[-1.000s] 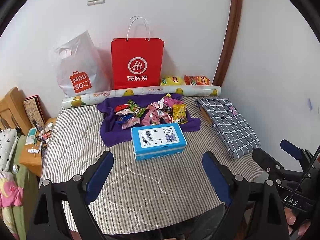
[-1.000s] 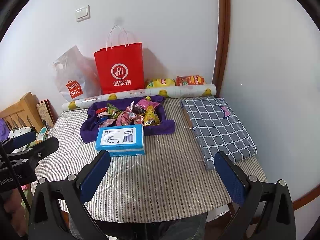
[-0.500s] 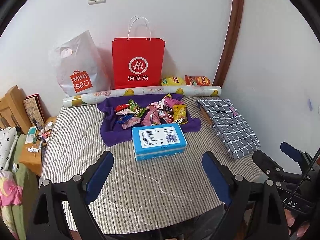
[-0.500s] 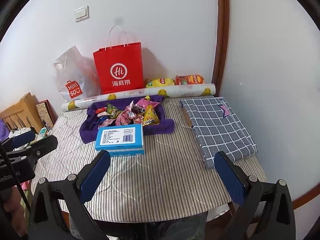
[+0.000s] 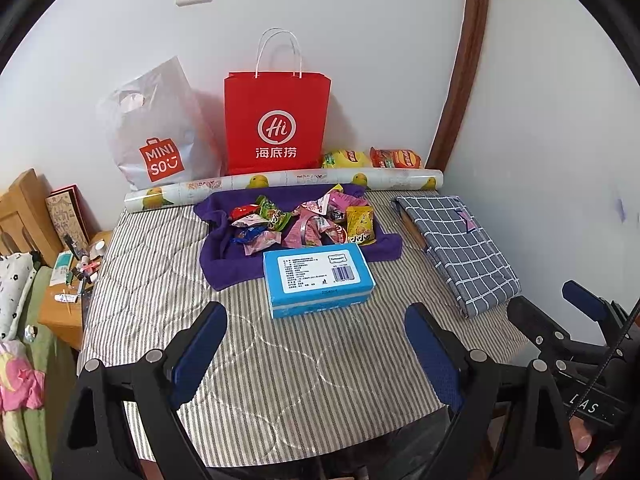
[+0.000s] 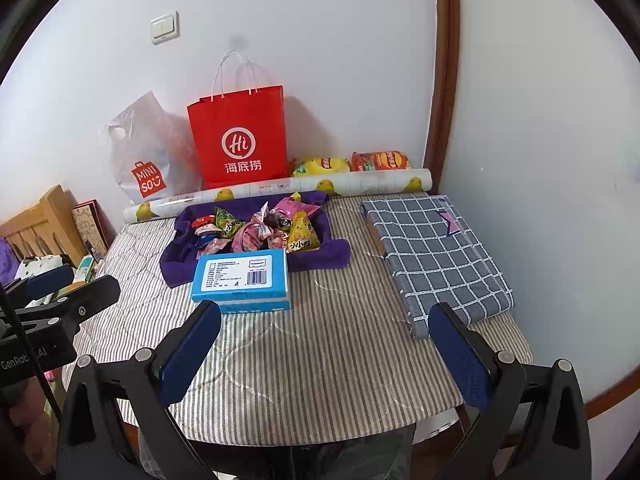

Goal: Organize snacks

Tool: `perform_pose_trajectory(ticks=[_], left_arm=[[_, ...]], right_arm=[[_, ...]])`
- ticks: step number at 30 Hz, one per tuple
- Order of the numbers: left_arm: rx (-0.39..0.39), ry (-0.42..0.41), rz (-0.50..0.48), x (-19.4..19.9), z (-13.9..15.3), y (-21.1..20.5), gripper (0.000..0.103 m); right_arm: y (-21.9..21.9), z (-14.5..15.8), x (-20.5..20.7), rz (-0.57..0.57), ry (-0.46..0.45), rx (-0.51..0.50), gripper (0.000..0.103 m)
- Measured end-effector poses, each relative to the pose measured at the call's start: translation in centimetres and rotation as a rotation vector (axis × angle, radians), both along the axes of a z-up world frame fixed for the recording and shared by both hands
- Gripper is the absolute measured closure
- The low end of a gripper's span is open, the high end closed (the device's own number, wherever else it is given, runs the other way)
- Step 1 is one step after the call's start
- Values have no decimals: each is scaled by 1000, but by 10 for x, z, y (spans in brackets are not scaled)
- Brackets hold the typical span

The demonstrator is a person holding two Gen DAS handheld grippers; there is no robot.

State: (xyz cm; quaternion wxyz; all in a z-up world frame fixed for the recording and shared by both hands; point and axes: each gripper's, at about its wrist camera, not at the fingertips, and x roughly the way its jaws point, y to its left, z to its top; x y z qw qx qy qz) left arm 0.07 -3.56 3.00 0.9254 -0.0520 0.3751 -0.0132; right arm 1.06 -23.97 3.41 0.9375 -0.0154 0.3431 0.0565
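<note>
Loose heap of small foil and plastic snack packets (image 5: 308,222) lies on a crumpled purple cloth (image 5: 224,268) toward the back of the striped quilted table cover (image 5: 168,264), just behind a blue rectangular carton (image 5: 318,276) that touches the cloth's front edge. Two larger chip bags, one yellow (image 5: 346,159) and one orange (image 5: 396,158), lie against the wall behind a printed paper roll (image 5: 288,182).

Left gripper (image 5: 316,340) and right gripper (image 6: 324,340) both hover over the near edge of the table, jaws spread wide, nothing between them.

Handling judgement: packets look light, crinkly, slippery — pillow-shaped ones likely squash, so pinch a sealed end seam or a corner, not the puffed middle. The overlapping heap risks dragging neighbours along.

Hard to tell: packet count, print on labels, what lies under the heap, contents of the red paper bag (image 5: 276,120) and the white plastic bag (image 5: 156,128) — carton hides the cloth's front middle.
</note>
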Motion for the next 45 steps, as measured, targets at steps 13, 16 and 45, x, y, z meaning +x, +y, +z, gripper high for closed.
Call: perform_pose_trajectory(ticks=[13, 16, 45], left_arm=[[0, -4, 1, 0, 4, 1, 13], [-1, -4, 1, 0, 3, 1, 13], [-20, 2, 18, 0, -6, 17, 13]], right_arm=[[3, 3, -1, 5, -10, -8, 1], [3, 4, 0, 8, -13, -9, 1], [12, -3, -10, 21, -5, 2, 1]])
